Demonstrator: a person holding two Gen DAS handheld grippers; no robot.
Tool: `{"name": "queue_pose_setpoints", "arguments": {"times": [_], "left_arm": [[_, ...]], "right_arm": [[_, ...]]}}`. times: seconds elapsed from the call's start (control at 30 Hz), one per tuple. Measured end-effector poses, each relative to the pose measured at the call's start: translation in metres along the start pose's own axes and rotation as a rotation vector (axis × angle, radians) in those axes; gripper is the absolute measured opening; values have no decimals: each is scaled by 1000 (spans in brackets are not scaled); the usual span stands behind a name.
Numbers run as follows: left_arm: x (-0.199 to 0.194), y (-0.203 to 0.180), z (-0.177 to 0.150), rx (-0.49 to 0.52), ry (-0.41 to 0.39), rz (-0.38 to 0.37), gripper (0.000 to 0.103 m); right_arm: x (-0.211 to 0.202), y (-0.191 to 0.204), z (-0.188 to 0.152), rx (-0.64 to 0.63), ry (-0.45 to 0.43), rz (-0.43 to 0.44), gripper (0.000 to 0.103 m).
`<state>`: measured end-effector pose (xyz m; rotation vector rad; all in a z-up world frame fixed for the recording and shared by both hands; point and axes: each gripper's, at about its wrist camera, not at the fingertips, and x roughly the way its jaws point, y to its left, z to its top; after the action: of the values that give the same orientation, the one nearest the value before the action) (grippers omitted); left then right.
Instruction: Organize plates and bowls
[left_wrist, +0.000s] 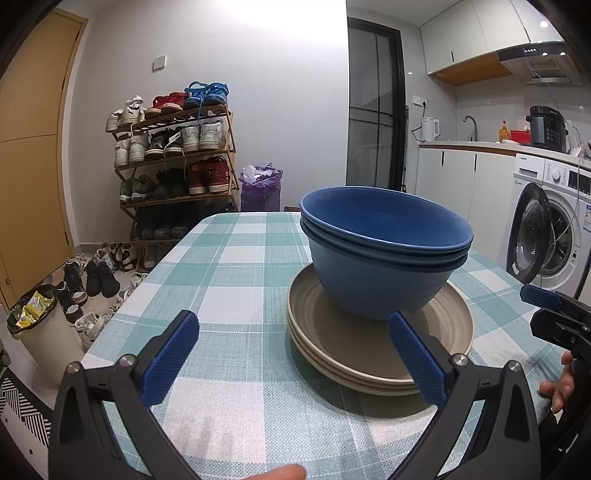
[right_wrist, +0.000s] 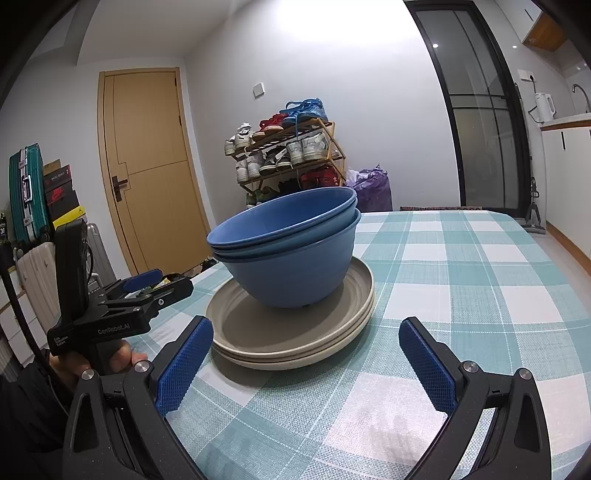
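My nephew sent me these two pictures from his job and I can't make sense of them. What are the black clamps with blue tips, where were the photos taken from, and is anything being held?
Each clamp is a hand-held gripper; a person holds one in each hand, and no robot arm is there. Each picture comes from a camera on one gripper, looking along its two fingers. One shows the left gripper, the other the right gripper. Both are open and hold nothing. On the checked tablecloth lies a stack of beige plates, and on it stand nested blue bowls. A shoe rack stands behind the table.
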<state>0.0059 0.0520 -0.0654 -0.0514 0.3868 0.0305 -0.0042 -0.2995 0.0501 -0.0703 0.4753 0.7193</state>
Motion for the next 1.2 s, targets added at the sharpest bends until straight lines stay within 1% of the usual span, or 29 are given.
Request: {"name": "queue_pose_setpoints", "arguments": {"times": [1.2], "left_arm": [[-1,0,0,3,0,-4,103]], "right_arm": [[1,0,-1,10,-1,4,102]]}}
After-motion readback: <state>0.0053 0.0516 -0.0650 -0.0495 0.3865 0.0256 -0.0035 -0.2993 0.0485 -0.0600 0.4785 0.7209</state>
